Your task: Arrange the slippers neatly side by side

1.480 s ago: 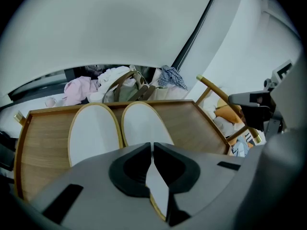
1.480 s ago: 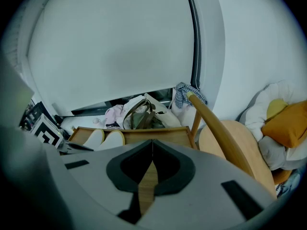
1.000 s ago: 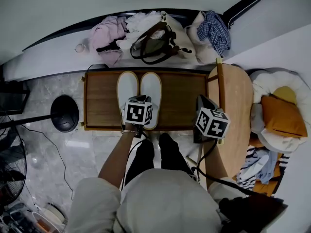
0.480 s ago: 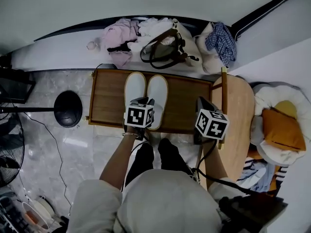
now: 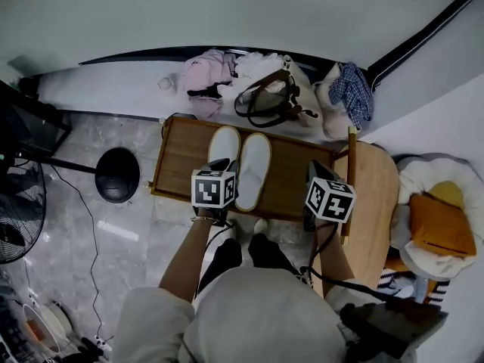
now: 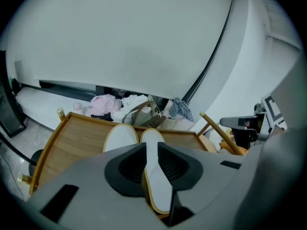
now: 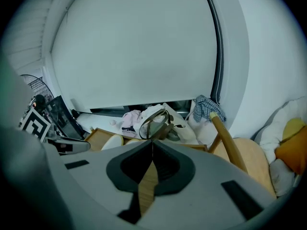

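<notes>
Two white slippers with tan edging lie side by side, touching, on a low wooden tray table [image 5: 178, 165]: the left slipper [image 5: 223, 148] and the right slipper [image 5: 255, 169]. My left gripper [image 5: 225, 165] hovers above their heel ends. Its jaws have just been opening and now stand open with nothing between them. In the left gripper view both the left slipper [image 6: 120, 137] and the right slipper [image 6: 152, 137] show beyond the left gripper [image 6: 151, 159]. My right gripper [image 5: 314, 169] hangs over the tray's right end, shut and empty, its tips meeting in the right gripper [image 7: 152, 150] view.
Behind the tray on a white ledge lie pink clothes [image 5: 208, 74], a brown-handled bag [image 5: 268, 100] and a plaid cloth [image 5: 354, 85]. A round wooden chair seat [image 5: 374, 195] stands right of the tray, with an orange cushion [image 5: 439, 225] beyond. A black round base [image 5: 119, 175] and fan [image 5: 15, 218] stand left.
The left gripper has lifted and drawn back from the slippers' heels toward the tray's front edge. The right gripper also drew back a little. The slippers stay side by side.
</notes>
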`<control>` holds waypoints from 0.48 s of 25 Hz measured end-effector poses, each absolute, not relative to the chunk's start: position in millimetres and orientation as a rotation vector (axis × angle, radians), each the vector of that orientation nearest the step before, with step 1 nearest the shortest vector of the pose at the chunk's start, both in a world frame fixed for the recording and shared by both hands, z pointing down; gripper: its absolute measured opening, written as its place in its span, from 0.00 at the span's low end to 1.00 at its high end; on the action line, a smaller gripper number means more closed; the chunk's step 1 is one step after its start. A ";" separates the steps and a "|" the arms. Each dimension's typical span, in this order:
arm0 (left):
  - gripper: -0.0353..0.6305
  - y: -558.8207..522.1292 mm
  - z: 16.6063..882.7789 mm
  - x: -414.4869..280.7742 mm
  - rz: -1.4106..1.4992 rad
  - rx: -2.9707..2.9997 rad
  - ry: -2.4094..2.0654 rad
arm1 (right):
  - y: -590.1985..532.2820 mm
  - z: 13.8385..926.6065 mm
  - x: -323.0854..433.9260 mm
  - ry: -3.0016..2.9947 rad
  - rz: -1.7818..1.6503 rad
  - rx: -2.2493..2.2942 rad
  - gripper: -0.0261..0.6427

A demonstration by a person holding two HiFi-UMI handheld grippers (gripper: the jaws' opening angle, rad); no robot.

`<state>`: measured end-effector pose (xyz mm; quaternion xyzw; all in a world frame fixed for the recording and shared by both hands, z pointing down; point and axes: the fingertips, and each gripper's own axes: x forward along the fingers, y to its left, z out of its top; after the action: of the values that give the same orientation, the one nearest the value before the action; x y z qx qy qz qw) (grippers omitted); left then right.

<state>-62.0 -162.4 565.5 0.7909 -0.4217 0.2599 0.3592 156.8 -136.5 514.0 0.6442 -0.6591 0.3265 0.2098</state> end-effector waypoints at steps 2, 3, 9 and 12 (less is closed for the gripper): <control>0.17 -164.1 553.0 -71.7 0.610 2.035 -1.138 | -136.8 509.0 155.5 -1.845 0.894 1.792 0.09; 0.17 -164.3 547.4 -76.7 0.581 2.029 -1.163 | -136.7 506.6 155.1 -1.851 0.889 1.792 0.09; 0.11 -169.1 505.3 -102.7 0.435 2.051 -1.322 | -135.7 490.8 156.0 -1.889 0.853 1.790 0.09; 0.09 -171.6 485.0 -110.4 0.381 2.088 -1.380 | -133.8 485.7 157.7 -1.894 0.835 1.793 0.09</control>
<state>-110.4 -171.6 485.0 0.7867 -0.5199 0.1437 0.3002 157.7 -133.8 485.7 0.6414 -0.6777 0.2987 0.2002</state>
